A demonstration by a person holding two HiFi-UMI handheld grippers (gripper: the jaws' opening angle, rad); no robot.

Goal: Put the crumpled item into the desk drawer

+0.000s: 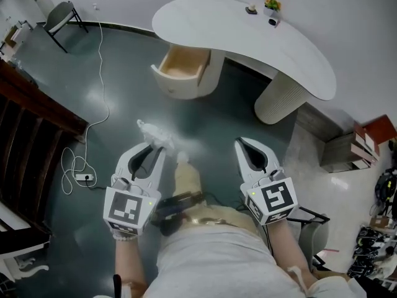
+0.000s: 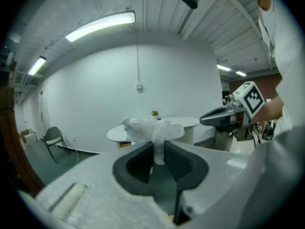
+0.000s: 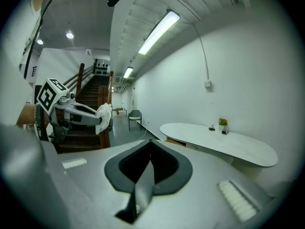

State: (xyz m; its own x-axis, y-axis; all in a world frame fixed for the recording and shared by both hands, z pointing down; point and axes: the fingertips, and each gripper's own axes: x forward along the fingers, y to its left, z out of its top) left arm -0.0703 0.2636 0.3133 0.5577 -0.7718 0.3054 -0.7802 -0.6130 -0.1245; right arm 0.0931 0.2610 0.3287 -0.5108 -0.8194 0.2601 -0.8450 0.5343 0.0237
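Room: big room with white walls and a shiny dark grey-green floor (image 1: 118, 85); a grey folding chair (image 1: 62, 16) stands far off on the left.
Desk: white desk with a curved, bean-shaped top (image 1: 260, 39); it is far ahead and a bit to the right.
Drawer: light wooden drawer with a rounded white front (image 1: 182, 72); it sits under the left end of the desk and is pulled open. Nothing shows in the part I can see.
Crumpled item: white crumpled item that looks like tissue or paper (image 1: 156, 133); it is up in the air near the person, well apart from the drawer.
Left gripper: grey-white left gripper (image 1: 155, 144); its two jaws pinch the bottom of the crumpled item, and the rest puffs out past the tips.
Right gripper: grey-white right gripper (image 1: 246, 144); its jaws are pressed together with nothing between them. It is held to the right of the left gripper, apart from it.
Done so far: the crumpled item is picked up, and the drawer is open.
Left to do: carry the crumpled item across the floor to the drawer, hold it over the opening, and let it go inside. I think that is about half the job.
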